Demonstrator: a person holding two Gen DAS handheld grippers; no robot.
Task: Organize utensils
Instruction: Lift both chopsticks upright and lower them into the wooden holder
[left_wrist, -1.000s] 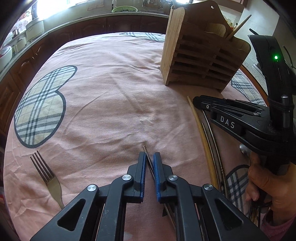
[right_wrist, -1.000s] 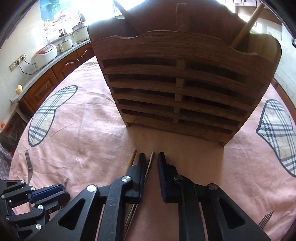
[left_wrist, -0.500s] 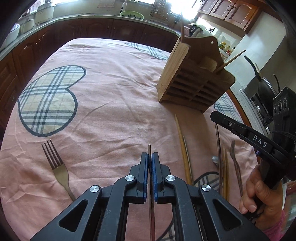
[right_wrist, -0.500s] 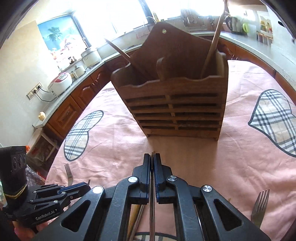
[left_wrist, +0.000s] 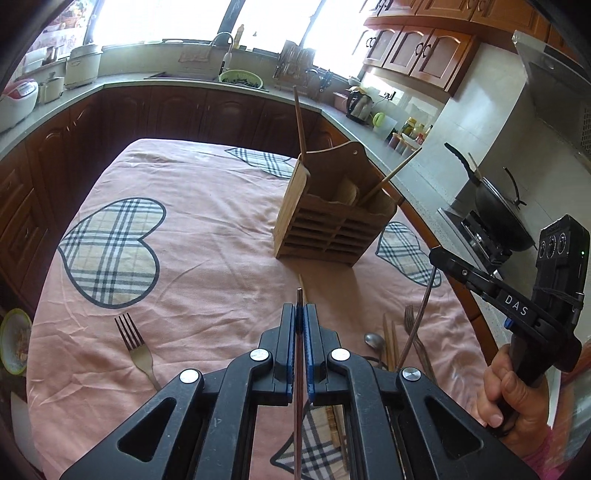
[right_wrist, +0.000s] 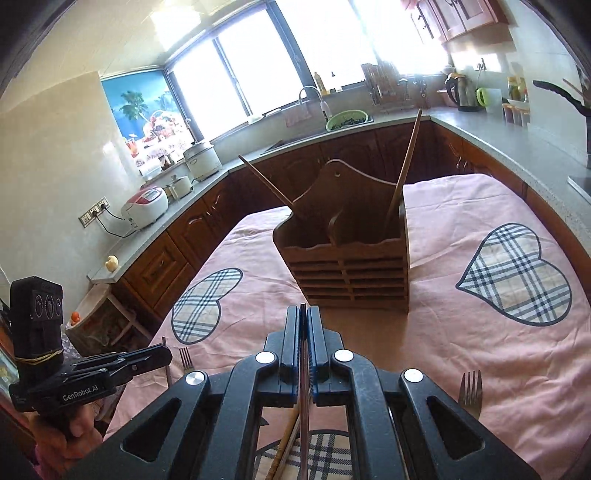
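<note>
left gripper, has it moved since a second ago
Yes. The left gripper, shut on a metal chopstick, has risen: the fork and wooden utensil holder now look smaller and farther below.

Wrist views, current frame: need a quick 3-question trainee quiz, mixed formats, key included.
1. True or false: the left gripper is shut on a thin metal chopstick.
2. Multiple choice: how many wooden sticks stand in the slatted wooden utensil holder? A) none B) two C) five
3. Fill in: the silver fork lying alone to the left of the left gripper rests on the pink ___ with plaid hearts.

Key
1. True; the right gripper likewise clamps a thin metal chopstick.
2. B; one wooden stick leans left, the other wooden stick leans right.
3. Tablecloth.
</note>
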